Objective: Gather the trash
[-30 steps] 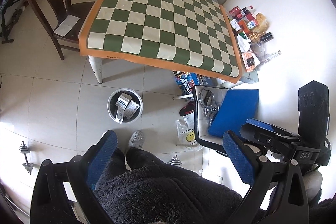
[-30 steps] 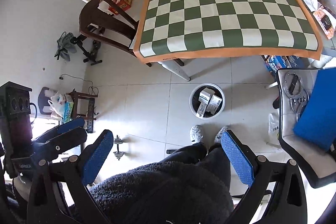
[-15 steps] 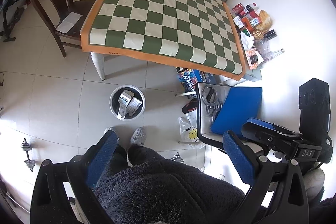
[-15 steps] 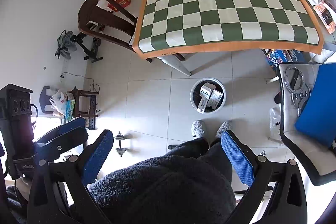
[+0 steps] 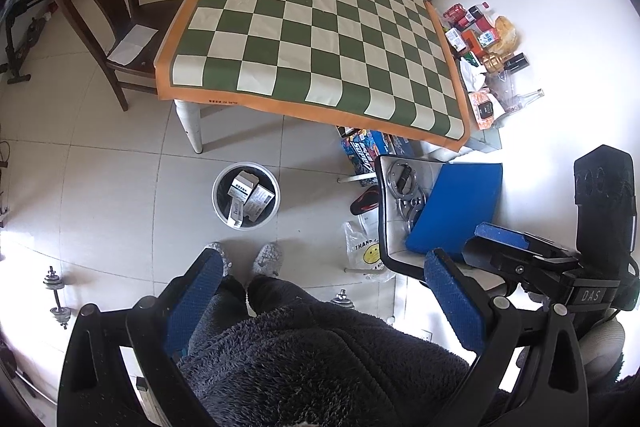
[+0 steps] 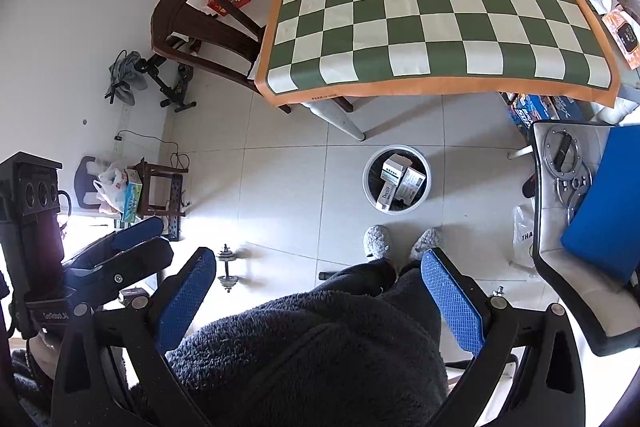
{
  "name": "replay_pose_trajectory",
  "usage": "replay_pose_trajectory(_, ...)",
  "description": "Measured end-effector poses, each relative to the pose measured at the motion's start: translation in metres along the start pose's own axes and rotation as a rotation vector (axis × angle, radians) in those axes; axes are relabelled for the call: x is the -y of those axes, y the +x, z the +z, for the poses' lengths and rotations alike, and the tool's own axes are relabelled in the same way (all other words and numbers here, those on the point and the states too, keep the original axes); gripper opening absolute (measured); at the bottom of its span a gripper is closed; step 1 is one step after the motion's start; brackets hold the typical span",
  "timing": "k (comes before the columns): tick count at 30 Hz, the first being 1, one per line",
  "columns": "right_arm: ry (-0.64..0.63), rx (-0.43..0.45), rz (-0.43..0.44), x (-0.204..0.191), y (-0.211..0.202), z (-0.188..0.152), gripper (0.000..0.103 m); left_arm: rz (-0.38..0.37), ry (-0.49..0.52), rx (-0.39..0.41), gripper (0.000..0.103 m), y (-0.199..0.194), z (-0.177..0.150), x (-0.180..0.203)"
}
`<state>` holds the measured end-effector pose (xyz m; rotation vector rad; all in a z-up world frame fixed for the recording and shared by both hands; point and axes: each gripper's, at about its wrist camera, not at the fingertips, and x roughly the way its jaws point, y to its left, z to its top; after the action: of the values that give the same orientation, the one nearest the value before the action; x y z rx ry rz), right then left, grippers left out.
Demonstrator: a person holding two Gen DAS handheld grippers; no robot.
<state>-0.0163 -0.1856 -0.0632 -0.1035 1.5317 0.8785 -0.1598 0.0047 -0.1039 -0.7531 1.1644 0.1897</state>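
The person stands on the tiled floor (image 5: 120, 187) in grey slippers (image 5: 267, 257), wearing a dark fleecy robe (image 5: 320, 355), and holds both tools high, pointing down at the room. The left tool (image 5: 322, 287) is released, its blue-padded fingers (image 5: 452, 299) spread wide with nothing between them but the robe and legs far below. The right tool (image 6: 318, 281) is likewise spread apart and grasps nothing; its blue pads (image 6: 450, 293) frame the person's knees.

Just ahead of the slippers sits a round white waste bin (image 5: 245, 195) with a dark liner, standing on the floor close to the white leg of the bench (image 5: 191, 125). Inside the bin lie several small cartons (image 5: 250, 193), white with printed labels, tumbled against one another. The bench top is covered by a green-and-cream checkered cloth (image 5: 312, 39) with an orange border, and the cloth is bare.

To the right of the bench, against the white wall, a heap of packets, boxes and bottles (image 5: 480, 43) lies on a low surface. A dark wooden chair (image 5: 100, 15) stands at the bench's left side with a sheet of paper (image 5: 134, 43) on its seat. Near the person's right is a white-seated chair (image 5: 400, 211) carrying a blue cushion (image 5: 456, 207) and some metal rings. A small dumbbell (image 6: 228, 271) rests on the floor to the left.
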Motion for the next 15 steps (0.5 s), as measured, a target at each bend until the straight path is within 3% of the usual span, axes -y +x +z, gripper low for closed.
replay_pose_trajectory(15, 0.010, 0.006, 0.002, 0.0062, -0.0087, -0.0059, 0.103, -0.002, 0.001, 0.004, 0.103, 0.0001, -0.0019, 0.0041)
